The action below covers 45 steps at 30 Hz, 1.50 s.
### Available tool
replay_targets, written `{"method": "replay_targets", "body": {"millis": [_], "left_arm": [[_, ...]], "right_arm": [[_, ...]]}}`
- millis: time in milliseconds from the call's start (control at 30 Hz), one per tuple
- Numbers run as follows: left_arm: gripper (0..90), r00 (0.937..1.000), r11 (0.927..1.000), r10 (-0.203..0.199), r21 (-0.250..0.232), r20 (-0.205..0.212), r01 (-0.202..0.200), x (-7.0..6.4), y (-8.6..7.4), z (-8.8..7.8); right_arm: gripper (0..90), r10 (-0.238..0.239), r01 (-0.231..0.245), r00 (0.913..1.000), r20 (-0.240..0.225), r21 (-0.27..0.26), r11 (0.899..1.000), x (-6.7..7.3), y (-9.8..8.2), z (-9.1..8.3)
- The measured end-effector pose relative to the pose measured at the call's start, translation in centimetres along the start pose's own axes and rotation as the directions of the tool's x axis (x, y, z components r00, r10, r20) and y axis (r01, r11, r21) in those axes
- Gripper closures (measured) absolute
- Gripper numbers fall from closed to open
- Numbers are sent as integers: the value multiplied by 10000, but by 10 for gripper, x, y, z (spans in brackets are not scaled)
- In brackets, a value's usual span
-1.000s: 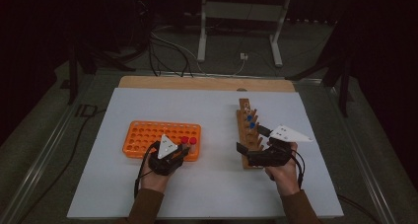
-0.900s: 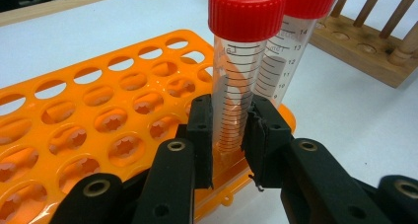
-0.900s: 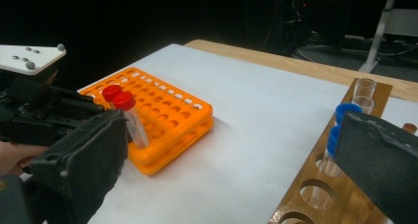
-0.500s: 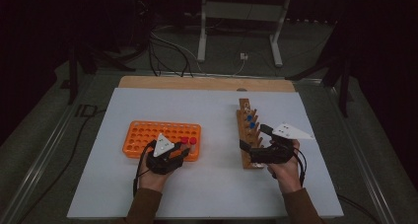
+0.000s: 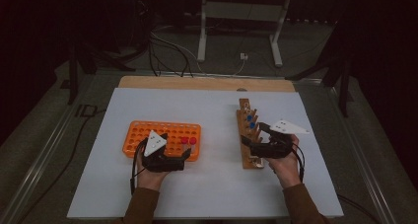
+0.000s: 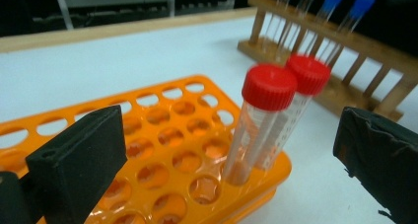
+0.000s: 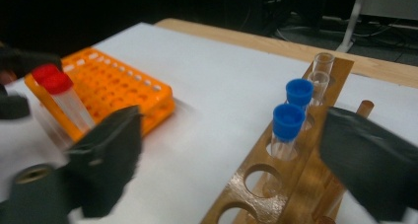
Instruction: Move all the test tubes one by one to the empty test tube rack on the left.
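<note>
White table [image 5: 212, 105], dark room. Left gripper [image 6: 226, 150] jaws just opened, wide around two red-capped tubes [image 6: 261, 120] standing in orange rack [image 6: 162, 135], near-right corner. Right gripper [image 7: 231, 165] open, closing toward blue-capped tube [image 7: 287, 128] in wooden rack [image 7: 300, 165]. Tubes look light, slippery, likely brittle; grip below cap.
</note>
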<state>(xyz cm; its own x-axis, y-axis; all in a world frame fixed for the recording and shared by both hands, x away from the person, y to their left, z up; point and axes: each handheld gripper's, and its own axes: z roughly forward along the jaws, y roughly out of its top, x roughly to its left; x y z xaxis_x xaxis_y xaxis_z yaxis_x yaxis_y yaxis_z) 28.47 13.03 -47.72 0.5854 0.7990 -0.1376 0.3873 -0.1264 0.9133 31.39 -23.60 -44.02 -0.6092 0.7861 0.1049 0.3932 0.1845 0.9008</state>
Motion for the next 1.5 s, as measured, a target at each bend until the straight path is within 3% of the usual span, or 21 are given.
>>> {"method": "replay_targets", "body": {"millis": [133,267,433,600,733,933,1500], "left_arm": [[4,9996,9993,-256,-268,108,259,-1,5,-5],[5,9993,9986,-189,-491,324,205,-5,11,-11],[5,9980,9981,-279,-527,562,309,-6,14,-12],[5,9973,9970,-484,-581,547,515,-5,14,-13],[5,9971,9962,-572,-622,494,602,-4,15,-14],[4,9972,9962,-601,-606,444,627,-3,15,-14],[4,9967,9965,-648,-497,481,671,-3,14,-13]], "right_arm": [[203,-166,153,9988,471,268,9995,-3,-3,8],[354,-379,342,9952,898,418,9985,-7,-5,15],[536,-356,310,9935,1078,438,9986,-9,-6,21],[631,-270,212,9936,1100,533,9984,-12,-7,27],[692,-463,380,9909,1261,678,9970,-11,-7,31],[727,-407,288,9886,1448,832,9961,-12,-8,35],[764,-285,190,9860,1642,592,9981,-11,-8,36]]}}
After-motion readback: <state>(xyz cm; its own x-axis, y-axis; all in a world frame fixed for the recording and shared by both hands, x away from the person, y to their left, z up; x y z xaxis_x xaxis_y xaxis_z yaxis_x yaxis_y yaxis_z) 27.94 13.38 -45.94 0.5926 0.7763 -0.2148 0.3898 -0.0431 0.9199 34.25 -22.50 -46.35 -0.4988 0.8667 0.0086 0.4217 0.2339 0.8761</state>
